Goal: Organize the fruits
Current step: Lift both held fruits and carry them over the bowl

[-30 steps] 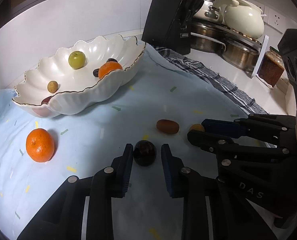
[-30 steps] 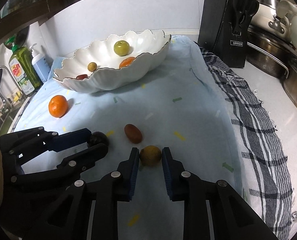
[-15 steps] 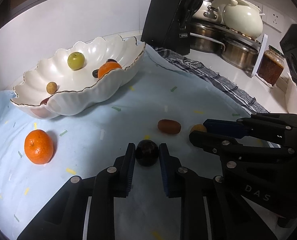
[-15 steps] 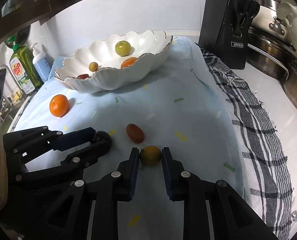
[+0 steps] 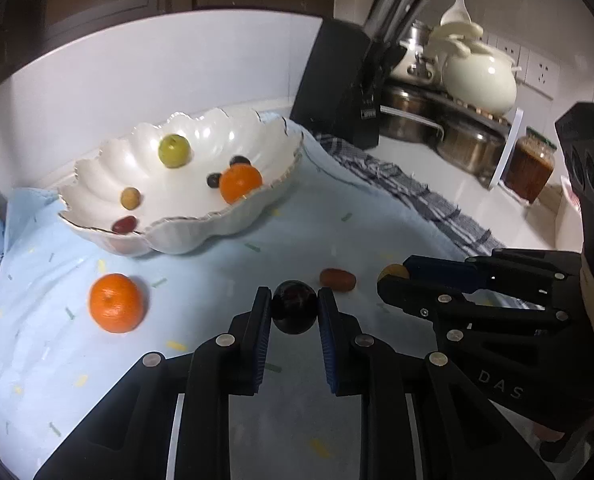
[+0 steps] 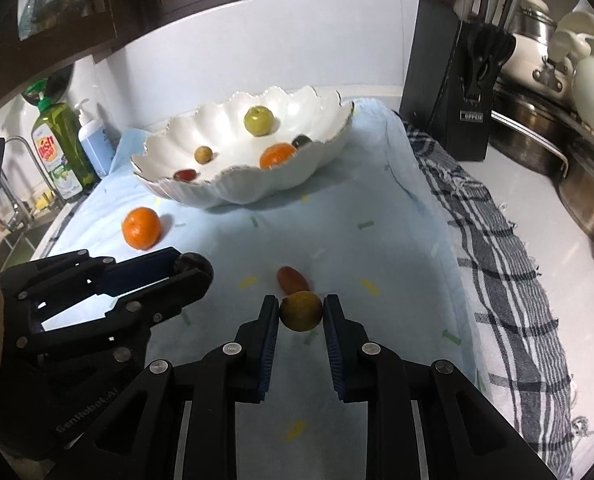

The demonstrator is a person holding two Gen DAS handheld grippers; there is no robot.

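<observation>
Left wrist view: the left gripper (image 5: 293,312) has its black fingers, faced with ribbed blue pads (image 5: 326,332), pressed against both sides of a glossy, near-black round fruit (image 5: 294,307), which sits right at the fingertips over the pale blue cloth (image 5: 217,264). The cloth is soft, lightly creased and flecked with small coloured dashes. A dimpled orange (image 5: 115,303) lies on it off to the left, and a smooth reddish-brown oval fruit (image 5: 337,279) lies just beyond the fingertips. Farther back stands a shiny white scalloped bowl (image 5: 233,222) with a thin gold rim, holding a green round fruit, an orange and several small fruits.

Right wrist view: the right gripper (image 6: 301,316) pinches a dull yellow-brown round fruit (image 6: 300,311) between its pads, touching on both sides. A fringed dark checked towel (image 6: 493,248) overlaps the cloth's right edge, and a matte black knife block (image 6: 449,92) stands behind.
</observation>
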